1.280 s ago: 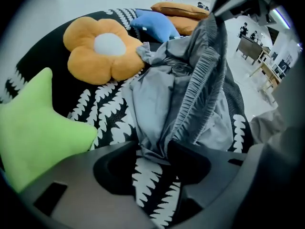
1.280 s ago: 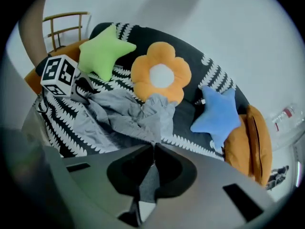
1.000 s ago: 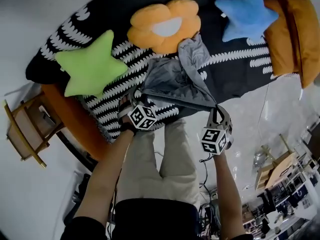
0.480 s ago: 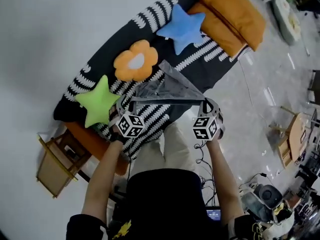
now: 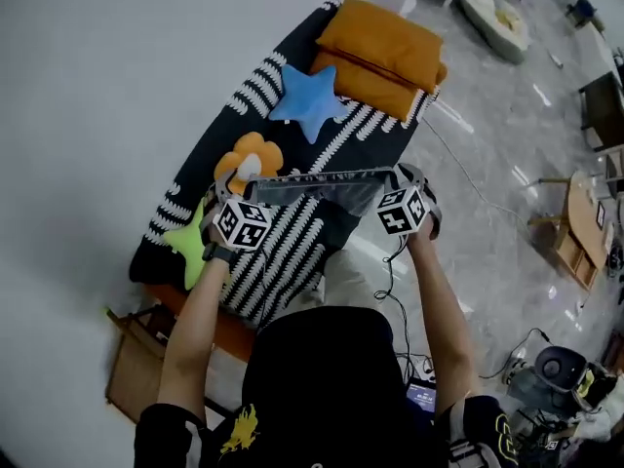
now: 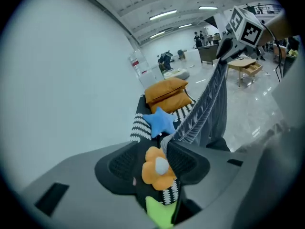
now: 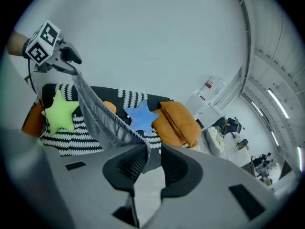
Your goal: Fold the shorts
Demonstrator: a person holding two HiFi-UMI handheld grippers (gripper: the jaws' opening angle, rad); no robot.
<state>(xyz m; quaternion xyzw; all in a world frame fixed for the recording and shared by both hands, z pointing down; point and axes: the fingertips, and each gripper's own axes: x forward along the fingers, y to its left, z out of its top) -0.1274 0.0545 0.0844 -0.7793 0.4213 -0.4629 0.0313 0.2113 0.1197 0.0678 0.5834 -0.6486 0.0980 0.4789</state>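
The grey shorts hang in the air above the bed, with the waistband stretched level between my two grippers. My left gripper is at the left end. In the left gripper view its jaws are opening; the shorts' corner lies against the right finger, and a gap shows beside it. My right gripper is at the other end. Its jaws are opening too. There the shorts cling to the left pad, and bare floor shows between the pads.
Below lies a bed with a black-and-white patterned cover. On it are a green star pillow, an orange flower pillow, a blue star pillow and orange cushions. A wooden chair stands at the left, shiny floor at the right.
Both grippers have risen high, lifting the shorts off the cover. The cloth went from a draped heap to a level, stretched band, and the bed now looks much farther below.
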